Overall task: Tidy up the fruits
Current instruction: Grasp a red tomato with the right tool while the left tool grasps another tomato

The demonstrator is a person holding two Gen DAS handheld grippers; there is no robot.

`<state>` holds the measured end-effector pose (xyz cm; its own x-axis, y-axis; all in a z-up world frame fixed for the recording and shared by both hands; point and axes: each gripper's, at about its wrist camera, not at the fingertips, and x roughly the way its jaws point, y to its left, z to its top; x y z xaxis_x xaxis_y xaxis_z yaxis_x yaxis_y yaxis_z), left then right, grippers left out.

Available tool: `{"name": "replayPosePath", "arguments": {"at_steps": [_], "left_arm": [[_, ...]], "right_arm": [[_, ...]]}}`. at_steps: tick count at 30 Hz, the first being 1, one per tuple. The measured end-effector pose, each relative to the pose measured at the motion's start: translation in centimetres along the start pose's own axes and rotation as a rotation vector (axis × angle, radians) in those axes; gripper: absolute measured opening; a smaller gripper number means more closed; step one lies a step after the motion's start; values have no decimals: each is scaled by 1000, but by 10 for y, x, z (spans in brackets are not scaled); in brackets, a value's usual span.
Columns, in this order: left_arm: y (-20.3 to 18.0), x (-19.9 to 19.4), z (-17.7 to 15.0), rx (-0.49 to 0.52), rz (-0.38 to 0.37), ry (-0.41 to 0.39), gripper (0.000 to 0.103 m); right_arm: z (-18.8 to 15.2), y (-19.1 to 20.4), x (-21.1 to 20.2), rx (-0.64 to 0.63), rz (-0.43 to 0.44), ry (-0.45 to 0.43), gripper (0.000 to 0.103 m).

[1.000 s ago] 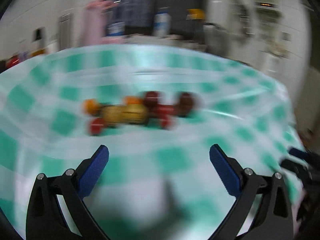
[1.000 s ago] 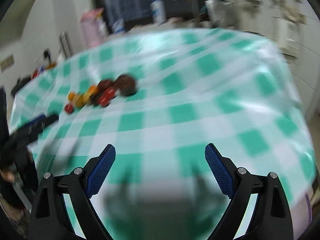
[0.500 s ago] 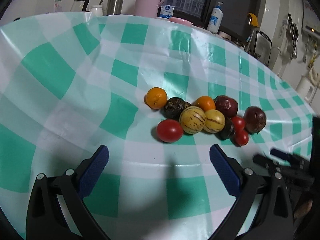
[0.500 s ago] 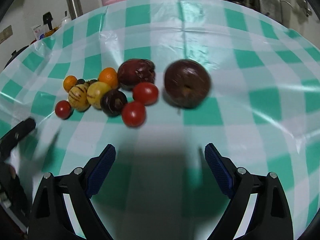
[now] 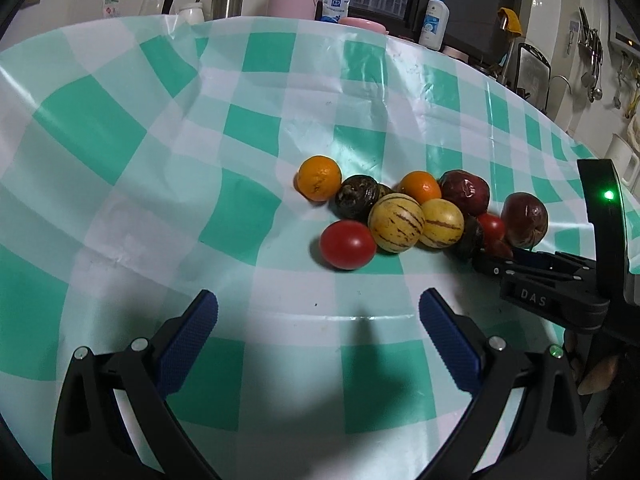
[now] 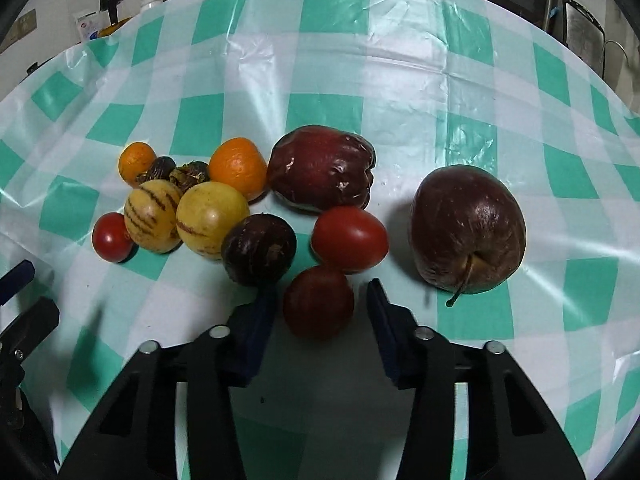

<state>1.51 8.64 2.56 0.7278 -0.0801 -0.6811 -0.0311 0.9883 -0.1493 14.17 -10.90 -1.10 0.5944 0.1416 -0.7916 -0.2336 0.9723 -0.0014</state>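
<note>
— Where do your right jaws stand?
— Your right gripper (image 6: pixel 320 304) has just been closing; its jaws flank the nearest tomato (image 6: pixel 319 301) on the checked bench (image 6: pixel 400 72), contact unclear.
— Left?
— Your left gripper (image 5: pixel 318 330) gapes empty, short of the fruit cluster (image 5: pixel 400 216).

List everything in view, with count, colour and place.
oranges: 2, orange, far side of the cluster
striped fruits: 2, yellow, cluster's middle
dark fruits: 3, purple-black, within cluster
tomatoes: 3, red, one left end, two right
apples: 2, dark red, right end
tablecloth: 1, green-white check, under everything
pump bottle: 1, white, behind table
left claw: 1, black with blue pads, open, short of the cluster
right claw: 1, same colours, just closed on the nearest tomato
</note>
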Motion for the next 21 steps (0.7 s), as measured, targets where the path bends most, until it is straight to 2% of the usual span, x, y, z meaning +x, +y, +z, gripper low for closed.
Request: {"name": "replayPosePath", "arguments": {"at_steps": [9, 15, 21], "left_arm": [[1, 6, -1, -19, -54, 24, 99], [-10, 27, 13, 26, -50, 57, 81], [-11, 55, 29, 43, -31, 113, 66]], "right_arm": [[-31, -18, -37, 74, 97, -44, 32], [-50, -40, -58, 192, 204, -88, 32], [-55, -52, -58, 263, 260, -106, 32]]}}
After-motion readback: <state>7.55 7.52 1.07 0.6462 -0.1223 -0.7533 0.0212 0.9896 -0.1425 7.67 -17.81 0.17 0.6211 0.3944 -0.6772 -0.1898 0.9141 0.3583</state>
